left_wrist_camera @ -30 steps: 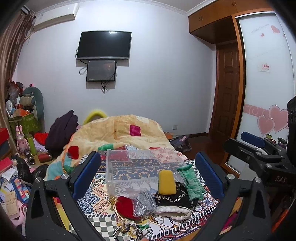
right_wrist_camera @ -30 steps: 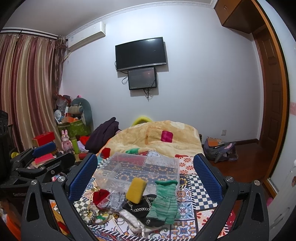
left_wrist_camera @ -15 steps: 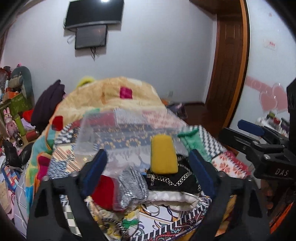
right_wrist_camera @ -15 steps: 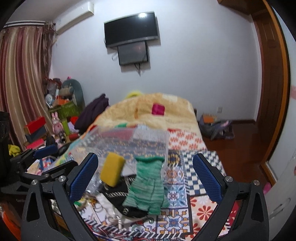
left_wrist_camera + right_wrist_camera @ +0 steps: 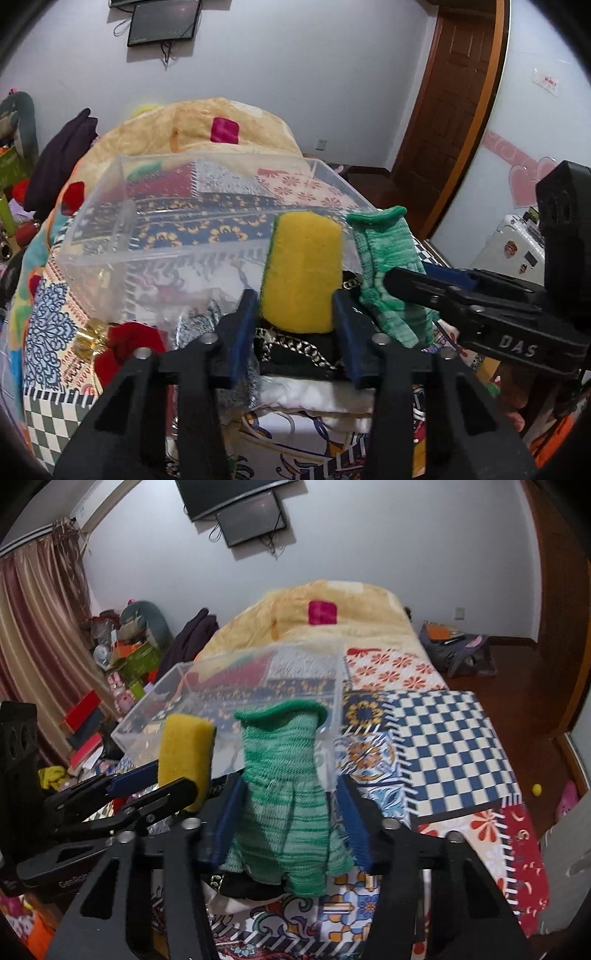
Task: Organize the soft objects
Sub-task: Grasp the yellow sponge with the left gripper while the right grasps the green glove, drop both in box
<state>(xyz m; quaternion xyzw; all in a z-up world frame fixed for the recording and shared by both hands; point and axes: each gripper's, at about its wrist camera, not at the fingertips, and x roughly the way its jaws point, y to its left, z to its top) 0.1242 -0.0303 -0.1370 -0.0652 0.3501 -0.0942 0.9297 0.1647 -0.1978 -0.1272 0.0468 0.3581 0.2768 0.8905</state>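
A yellow sponge [image 5: 301, 271] with a green back leans against the clear plastic bin [image 5: 110, 221] on the bed. My left gripper [image 5: 295, 321] has its blue pads on either side of the sponge's lower end, narrowly open, touching or nearly so. A green knit glove [image 5: 286, 794] lies beside the sponge. My right gripper [image 5: 288, 823] straddles the glove's middle with its jaws narrowed, a small gap at each side. The sponge [image 5: 186, 753] and the bin [image 5: 258, 672] also show in the right wrist view, the glove [image 5: 388, 266] in the left wrist view.
A black cloth with a chain [image 5: 295, 347], a silver pouch [image 5: 199, 321], a red item [image 5: 125, 347] and white fabric [image 5: 317, 398] lie in front of the bin. A folded yellow blanket [image 5: 332, 616] sits behind it. Clutter lines the floor at left [image 5: 122, 657].
Both grippers moved forward and down to the pile and narrowed their jaws, the left around the sponge, the right around the glove.
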